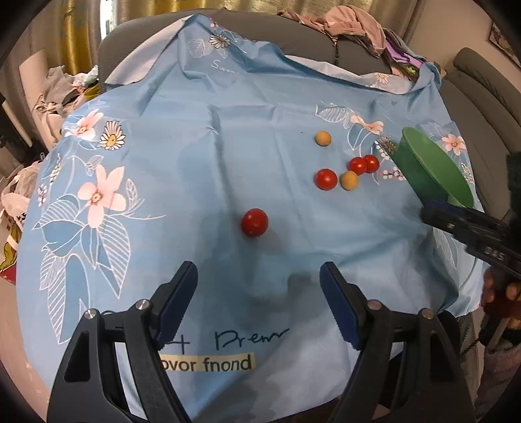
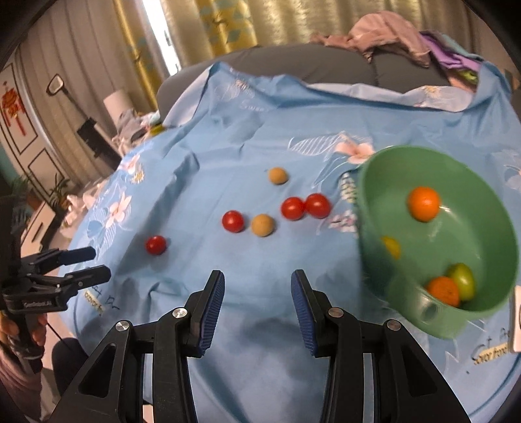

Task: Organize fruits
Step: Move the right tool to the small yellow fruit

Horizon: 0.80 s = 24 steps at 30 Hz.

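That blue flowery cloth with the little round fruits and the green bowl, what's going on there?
A person holds a gripping tool in each hand over the blue cloth, sorting fruit. The left tool and right tool are both open and empty. Four red fruits, such as this one, and two tan ones lie loose on the cloth. The green bowl already holds a few orange, yellow and green fruits.

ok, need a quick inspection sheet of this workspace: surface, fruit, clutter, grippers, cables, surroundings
Surface: blue floral cloth, wrinkled, draped over a grey seat.
Job's things: four red fruits and two tan fruits loose on the cloth; green bowl at right holds orange, yellow and green fruit.
Clutter: heaped clothes behind the cloth; more at left.
Grippers: left gripper open, empty, nearest the lone red fruit; right gripper jaws apart, empty.
Cables: thin dark lead below the left gripper's handle.
Surroundings: curtains, panelled wall.
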Tool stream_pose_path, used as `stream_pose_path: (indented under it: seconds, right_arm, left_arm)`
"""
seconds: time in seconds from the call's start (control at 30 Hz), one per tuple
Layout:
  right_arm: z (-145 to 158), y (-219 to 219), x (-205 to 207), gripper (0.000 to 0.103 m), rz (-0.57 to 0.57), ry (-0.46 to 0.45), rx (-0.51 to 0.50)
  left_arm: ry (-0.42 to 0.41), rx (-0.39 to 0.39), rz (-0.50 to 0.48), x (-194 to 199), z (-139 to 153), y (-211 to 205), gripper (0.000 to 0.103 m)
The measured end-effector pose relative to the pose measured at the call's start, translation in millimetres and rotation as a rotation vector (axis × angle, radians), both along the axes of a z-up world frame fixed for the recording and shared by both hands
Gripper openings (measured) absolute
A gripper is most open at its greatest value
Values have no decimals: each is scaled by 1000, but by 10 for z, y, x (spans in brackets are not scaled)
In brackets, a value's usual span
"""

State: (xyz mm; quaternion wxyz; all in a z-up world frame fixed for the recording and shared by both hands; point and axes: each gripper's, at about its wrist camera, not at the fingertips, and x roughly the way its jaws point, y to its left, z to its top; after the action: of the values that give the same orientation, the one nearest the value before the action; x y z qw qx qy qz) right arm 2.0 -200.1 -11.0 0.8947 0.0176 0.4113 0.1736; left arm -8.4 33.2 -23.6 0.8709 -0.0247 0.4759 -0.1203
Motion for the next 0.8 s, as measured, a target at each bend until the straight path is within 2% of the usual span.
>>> stream_pose_path:
  seconds: [0.47,0.67,0.8]
  right_arm:
    - [-298,304,763,43,39,89,-72]
    - [-383,357,925,36,63,122,-74]
    - [-428,363,1007,28,73,131,-92]
  left_arm:
    - [1,-15,-45,289,-58,-102,78]
    - [3,-23,-67,401,-89,-173,78]
    - [3,-26,-73,458,-89,-208,78]
